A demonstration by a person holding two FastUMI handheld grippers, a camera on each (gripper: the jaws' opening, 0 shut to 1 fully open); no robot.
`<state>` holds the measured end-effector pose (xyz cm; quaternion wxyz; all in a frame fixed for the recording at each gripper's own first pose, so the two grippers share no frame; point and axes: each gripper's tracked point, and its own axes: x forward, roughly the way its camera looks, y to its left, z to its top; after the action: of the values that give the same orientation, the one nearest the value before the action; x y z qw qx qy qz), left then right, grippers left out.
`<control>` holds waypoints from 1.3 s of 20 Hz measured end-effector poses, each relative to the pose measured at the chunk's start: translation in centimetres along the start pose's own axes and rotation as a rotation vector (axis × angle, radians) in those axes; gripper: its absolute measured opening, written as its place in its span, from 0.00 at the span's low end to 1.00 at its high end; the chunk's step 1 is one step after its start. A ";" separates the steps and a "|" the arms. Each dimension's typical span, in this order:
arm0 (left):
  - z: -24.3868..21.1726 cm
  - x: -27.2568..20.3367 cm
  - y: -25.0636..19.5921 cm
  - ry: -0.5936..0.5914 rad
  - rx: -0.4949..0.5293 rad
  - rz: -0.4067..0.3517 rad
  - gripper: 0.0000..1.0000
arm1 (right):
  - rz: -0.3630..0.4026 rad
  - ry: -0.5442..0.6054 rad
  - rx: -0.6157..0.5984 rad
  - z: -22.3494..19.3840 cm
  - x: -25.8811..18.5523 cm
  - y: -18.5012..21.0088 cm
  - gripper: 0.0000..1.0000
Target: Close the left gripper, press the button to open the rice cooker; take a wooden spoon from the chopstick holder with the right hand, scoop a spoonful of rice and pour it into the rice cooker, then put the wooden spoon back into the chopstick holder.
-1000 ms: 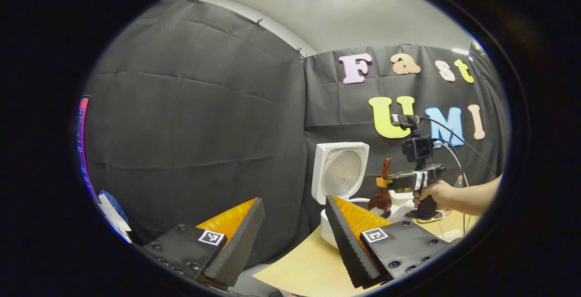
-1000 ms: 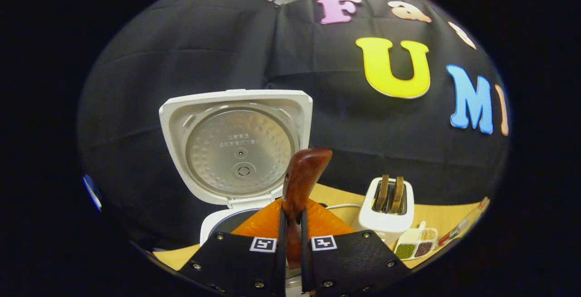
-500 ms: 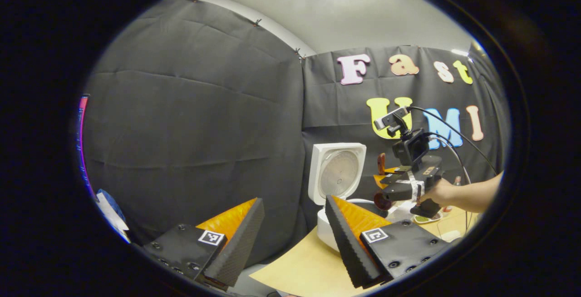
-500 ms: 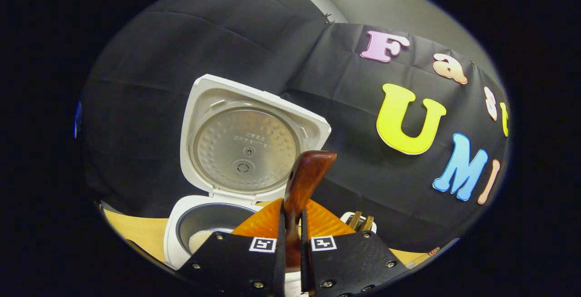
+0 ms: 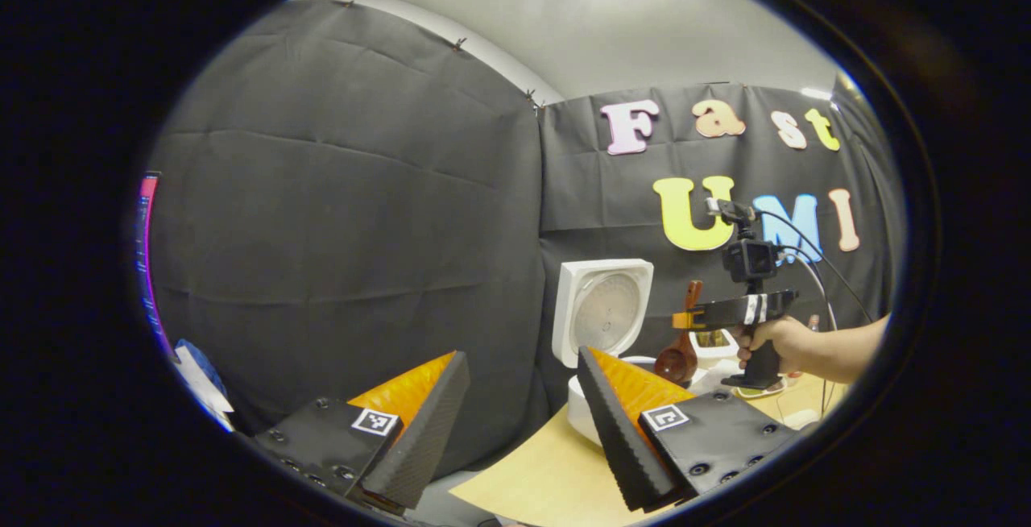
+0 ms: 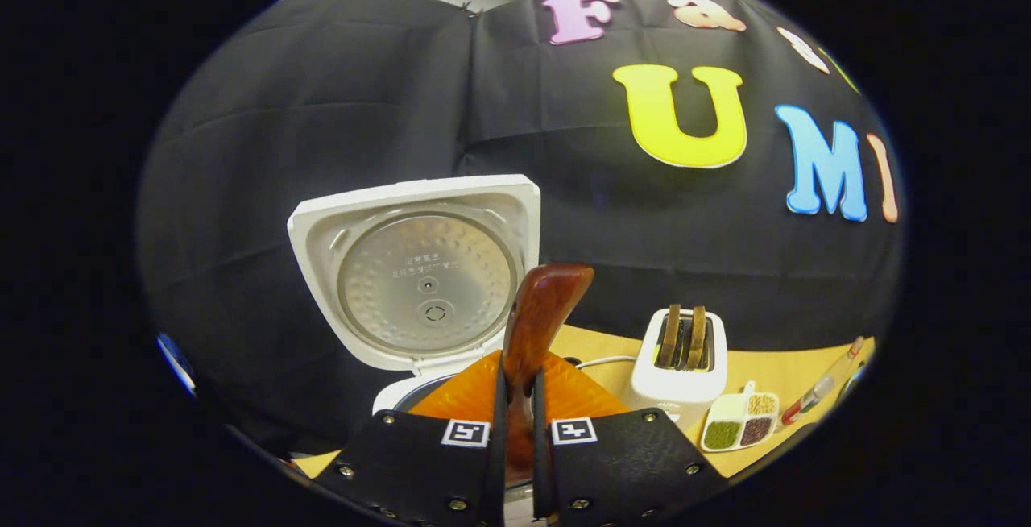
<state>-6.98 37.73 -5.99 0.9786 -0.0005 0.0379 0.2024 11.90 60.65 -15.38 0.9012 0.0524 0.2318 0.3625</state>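
Observation:
The white rice cooker (image 5: 577, 408) stands on the table with its lid (image 5: 602, 308) raised upright. My left gripper (image 5: 519, 398) is held open, low and to the left of the cooker, with nothing between its fingers. Farther off, a hand (image 5: 775, 340) holds my right gripper (image 5: 691, 320) level, just right of the cooker. It is shut on the handle of the wooden spoon (image 5: 681, 350), whose bowl hangs down by the cooker's rim. In the right gripper view my right gripper (image 6: 515, 374) clamps the wooden spoon (image 6: 538, 321), with the lid (image 6: 419, 269) behind it.
A white toaster (image 6: 678, 359) with two slices in it stands right of the cooker. Beside it lies a divided dish of grains (image 6: 737, 422) and a red-tipped stick (image 6: 817, 392). The wooden table (image 5: 532, 479) ends near my left gripper.
Half a second ago the right gripper was rolled over the cooker's pot. It has turned back level and drawn slightly right, the spoon upright again. My left gripper has stayed put.

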 end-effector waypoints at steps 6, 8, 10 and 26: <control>1.7 0.5 -2.0 -0.033 -0.008 -0.036 0.94 | 0.041 -0.003 0.317 1.6 -2.8 -1.7 0.14; 2.2 0.7 -3.0 -0.042 -0.008 -0.055 0.94 | 0.034 -0.018 0.366 2.6 -4.4 -3.3 0.14; 3.0 0.8 -4.4 -0.055 -0.010 -0.078 0.94 | 0.023 -0.039 0.400 3.4 -6.2 -4.8 0.14; 6.9 -0.2 -17.0 -0.105 -0.035 -0.222 0.94 | -0.151 -0.190 0.371 7.3 -22.1 -20.2 0.13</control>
<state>0.11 22.18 0.65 0.9954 -0.0112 -0.0172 0.0931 14.05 31.43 -5.81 0.9185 0.2336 0.2118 0.2386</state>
